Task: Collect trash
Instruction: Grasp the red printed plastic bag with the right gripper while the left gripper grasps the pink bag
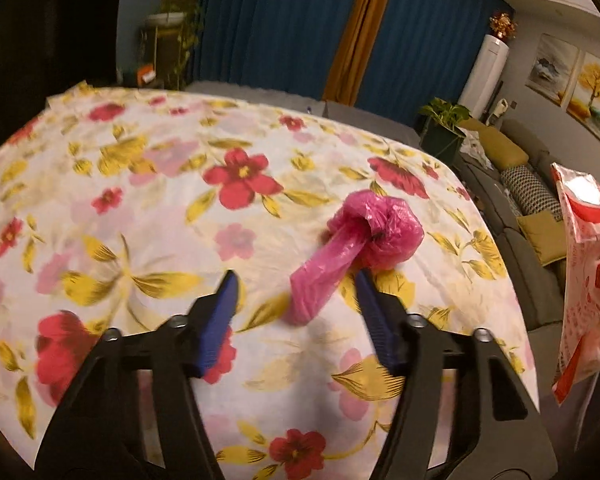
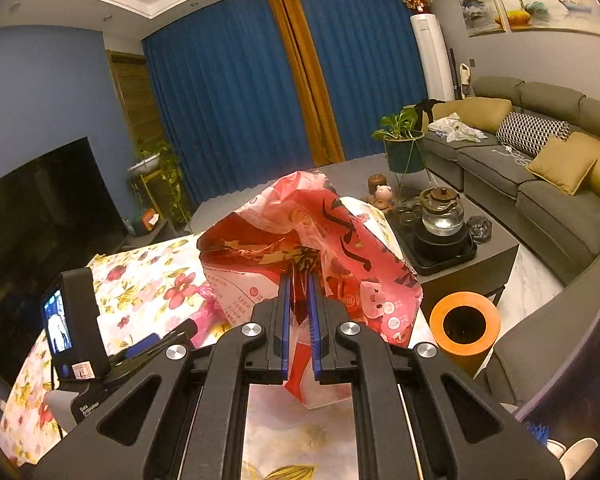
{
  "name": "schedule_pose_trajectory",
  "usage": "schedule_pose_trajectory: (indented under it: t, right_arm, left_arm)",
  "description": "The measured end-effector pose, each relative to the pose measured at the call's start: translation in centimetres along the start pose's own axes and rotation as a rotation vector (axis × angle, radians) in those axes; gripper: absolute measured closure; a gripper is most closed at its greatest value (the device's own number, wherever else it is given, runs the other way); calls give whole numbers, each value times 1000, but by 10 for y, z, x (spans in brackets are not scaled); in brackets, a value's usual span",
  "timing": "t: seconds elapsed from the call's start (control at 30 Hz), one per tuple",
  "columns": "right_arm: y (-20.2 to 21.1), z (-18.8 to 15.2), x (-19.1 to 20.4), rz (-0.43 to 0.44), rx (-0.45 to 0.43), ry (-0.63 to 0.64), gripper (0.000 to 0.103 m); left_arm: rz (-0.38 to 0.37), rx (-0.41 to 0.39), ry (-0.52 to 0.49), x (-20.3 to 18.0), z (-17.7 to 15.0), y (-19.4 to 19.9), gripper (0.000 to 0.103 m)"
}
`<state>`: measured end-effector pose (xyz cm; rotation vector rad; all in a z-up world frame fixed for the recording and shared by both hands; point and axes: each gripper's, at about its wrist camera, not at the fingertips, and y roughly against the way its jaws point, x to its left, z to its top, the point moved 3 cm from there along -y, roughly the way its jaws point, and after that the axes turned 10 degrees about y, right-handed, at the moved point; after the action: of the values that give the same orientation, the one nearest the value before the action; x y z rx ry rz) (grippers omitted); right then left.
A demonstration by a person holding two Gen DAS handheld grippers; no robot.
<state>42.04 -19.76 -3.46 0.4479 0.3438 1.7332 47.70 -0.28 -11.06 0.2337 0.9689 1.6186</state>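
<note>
A crumpled pink plastic wad lies on the floral-clothed counter, its loose tail reaching back between the left tool's spread blue fingers; neither pad presses it. The right tool is clamped on a red printed bag, lifted above the counter, ahead of its fingers.

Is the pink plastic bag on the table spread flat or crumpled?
Crumpled: the pink plastic bag is a wadded ball with a twisted tail, lying on the floral tablecloth.
</note>
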Motion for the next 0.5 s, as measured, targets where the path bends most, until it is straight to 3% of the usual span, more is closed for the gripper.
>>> schedule_pose_trajectory:
  t: [0.2, 0.27, 0.5]
  right_arm:
    - [-2, 1, 2, -7, 7, -7, 94]
    - [-3, 2, 2, -7, 6, -7, 94]
    - [1, 3, 0, -6, -2, -18, 94]
  left_arm:
    - [-38, 51, 43, 8, -1, -8, 95]
    - [-55, 52, 55, 9, -1, -8, 102]
    - [-103, 16, -25, -2, -10, 12, 103]
